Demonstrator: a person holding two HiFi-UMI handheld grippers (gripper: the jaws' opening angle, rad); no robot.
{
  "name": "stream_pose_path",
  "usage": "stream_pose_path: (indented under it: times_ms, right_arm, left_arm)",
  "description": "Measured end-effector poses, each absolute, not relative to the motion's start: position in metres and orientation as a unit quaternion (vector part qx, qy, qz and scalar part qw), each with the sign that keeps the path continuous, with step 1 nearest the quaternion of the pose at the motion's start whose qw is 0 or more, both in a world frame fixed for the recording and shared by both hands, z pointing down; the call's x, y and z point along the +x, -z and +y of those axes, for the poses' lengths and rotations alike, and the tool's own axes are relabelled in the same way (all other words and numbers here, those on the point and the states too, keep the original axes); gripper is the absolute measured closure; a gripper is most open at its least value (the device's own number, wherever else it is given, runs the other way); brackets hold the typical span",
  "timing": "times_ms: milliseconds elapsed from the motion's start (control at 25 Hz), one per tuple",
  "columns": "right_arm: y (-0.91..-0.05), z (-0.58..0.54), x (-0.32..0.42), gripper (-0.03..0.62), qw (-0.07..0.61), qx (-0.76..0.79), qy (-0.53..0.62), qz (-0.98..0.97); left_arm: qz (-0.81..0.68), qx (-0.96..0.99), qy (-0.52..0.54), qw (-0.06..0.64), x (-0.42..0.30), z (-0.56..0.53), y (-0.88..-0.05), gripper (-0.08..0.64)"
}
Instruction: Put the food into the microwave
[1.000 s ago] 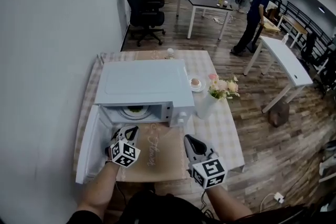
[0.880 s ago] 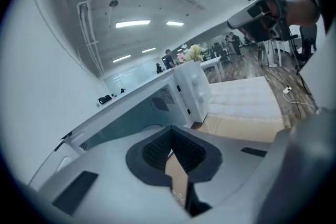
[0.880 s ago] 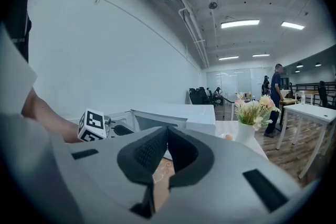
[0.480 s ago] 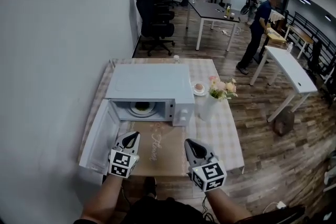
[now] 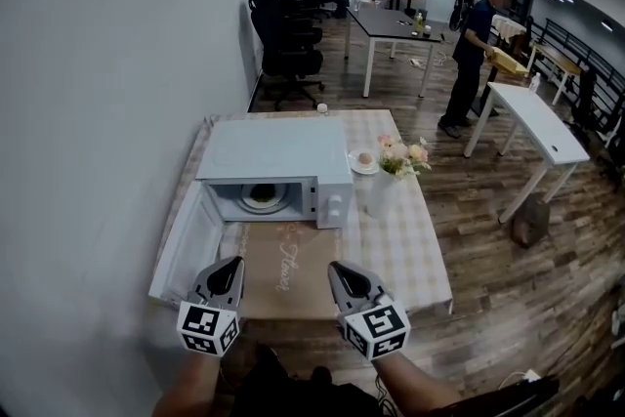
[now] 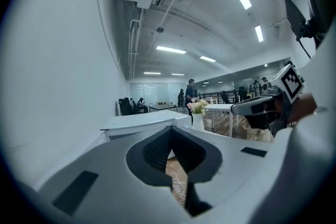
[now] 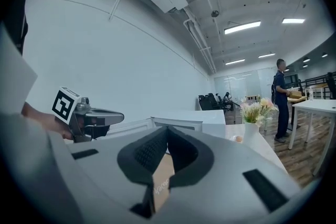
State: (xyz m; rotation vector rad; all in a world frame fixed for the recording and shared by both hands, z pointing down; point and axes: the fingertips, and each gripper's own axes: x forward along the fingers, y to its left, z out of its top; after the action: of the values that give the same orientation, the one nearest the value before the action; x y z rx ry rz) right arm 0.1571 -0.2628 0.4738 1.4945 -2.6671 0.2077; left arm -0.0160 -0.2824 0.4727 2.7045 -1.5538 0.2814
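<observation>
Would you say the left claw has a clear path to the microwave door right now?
Probably yes: the door hangs open just ahead of the left claw, with nothing between them.

Open door point(image 5: 186, 247) left of microwave point(image 5: 275, 151) mouth

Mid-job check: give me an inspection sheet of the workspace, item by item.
Surface: table with checked cloth; brown mat in front of the microwave.
Job's things: microwave, door open; plate of food inside.
Clutter: vase of flowers; saucer with a small round item; small white object at the far edge.
Grippers: left gripper and right gripper both shut, empty, near the table's front edge.
Cables: white lead on the floor, right.
Surroundings: white wall on the left, office chairs, desks, person standing.
</observation>
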Motion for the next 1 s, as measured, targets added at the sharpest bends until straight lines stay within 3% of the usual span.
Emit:
stream_pose_path:
  times_ms: [1000]
  right_arm:
    - [-0.431,-0.224,0.061,0.583,0.007,0.512,-0.078,-0.855]
  left_arm:
    - [-0.454,0.891,-0.025,-0.001,-0.093,-0.216,-0.408,0.552]
